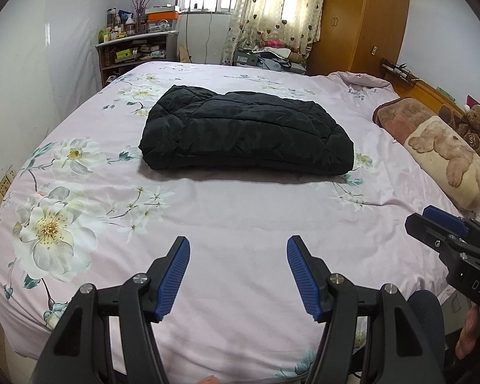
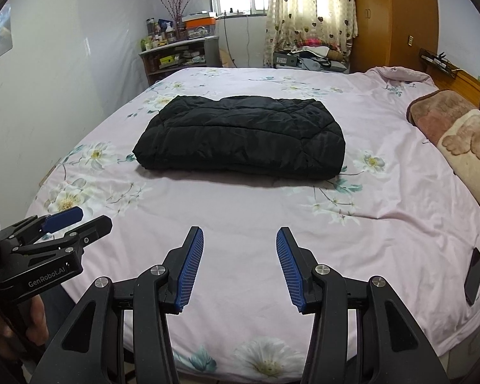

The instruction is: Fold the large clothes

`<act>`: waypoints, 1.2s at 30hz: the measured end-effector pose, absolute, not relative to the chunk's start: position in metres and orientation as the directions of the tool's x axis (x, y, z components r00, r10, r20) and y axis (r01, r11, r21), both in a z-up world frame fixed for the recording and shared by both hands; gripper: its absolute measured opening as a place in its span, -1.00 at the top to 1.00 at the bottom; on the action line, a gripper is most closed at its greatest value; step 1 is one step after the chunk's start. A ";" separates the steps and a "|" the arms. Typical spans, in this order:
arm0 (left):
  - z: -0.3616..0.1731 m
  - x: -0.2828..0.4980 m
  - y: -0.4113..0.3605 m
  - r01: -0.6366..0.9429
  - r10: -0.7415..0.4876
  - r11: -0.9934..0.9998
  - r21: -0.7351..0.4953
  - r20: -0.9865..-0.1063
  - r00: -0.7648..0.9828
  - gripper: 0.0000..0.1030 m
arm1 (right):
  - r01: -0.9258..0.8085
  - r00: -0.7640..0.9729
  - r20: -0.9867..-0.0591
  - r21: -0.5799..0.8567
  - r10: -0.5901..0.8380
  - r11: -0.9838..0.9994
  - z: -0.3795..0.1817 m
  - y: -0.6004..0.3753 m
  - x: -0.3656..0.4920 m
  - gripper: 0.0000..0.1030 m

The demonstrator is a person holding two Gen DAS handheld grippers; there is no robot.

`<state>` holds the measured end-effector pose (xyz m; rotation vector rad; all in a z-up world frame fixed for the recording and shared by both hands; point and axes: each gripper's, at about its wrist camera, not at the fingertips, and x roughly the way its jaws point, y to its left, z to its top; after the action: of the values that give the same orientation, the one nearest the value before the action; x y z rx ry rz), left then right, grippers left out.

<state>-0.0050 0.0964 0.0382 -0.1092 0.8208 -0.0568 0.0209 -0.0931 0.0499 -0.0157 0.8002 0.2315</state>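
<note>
Left claw [image 1: 238,249] stands with its jaws parted, nothing between the blue pads [image 1: 172,280], hovering over the near edge of the bed [image 1: 224,211]. Right claw [image 2: 240,240] shows the same condition: jaws apart, blue pads [image 2: 190,268] bare, nothing gripped. Each claw appears in the other's view at the frame edge, the two side by side and apart from one another. A hand [image 2: 36,315] is partly visible on the left claw's handle.

Black padded jacket [image 1: 246,131] lies folded into a thick, roughly rectangular bundle in the middle of the bed, well beyond both claws and untouched by either. Its quilted surface is creased; the near edge casts a shadow on the sheet.

Bed is covered by a pale pink sheet printed with white flowers [image 1: 52,227]. A rolled brown and cream blanket with a bear print [image 1: 444,153] rests along the right side near the headboard. A dark phone [image 2: 473,275] lies on the sheet at the right edge, near the right claw.

Beyond the bed: a cluttered shelf [image 1: 137,51], a heart-patterned curtain [image 1: 278,9], and a wooden wardrobe [image 1: 364,19].
</note>
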 end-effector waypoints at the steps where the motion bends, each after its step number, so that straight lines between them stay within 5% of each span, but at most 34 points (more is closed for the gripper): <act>1: 0.038 -0.005 0.097 0.006 -0.092 0.993 -0.119 -0.727 0.681 -0.27 | -0.212 0.672 -0.713 0.075 0.202 0.974 0.050 -0.093 0.021 0.06; 36: 0.039 -0.009 0.094 -0.010 -0.084 0.992 -0.124 -0.724 0.685 -0.27 | -0.218 0.658 -0.726 0.074 0.203 0.973 0.046 -0.090 0.022 0.06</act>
<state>-0.0086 0.0937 0.0395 -0.1217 0.8163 -0.0412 0.0222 -0.0905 0.0463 -0.0200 0.8193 0.2386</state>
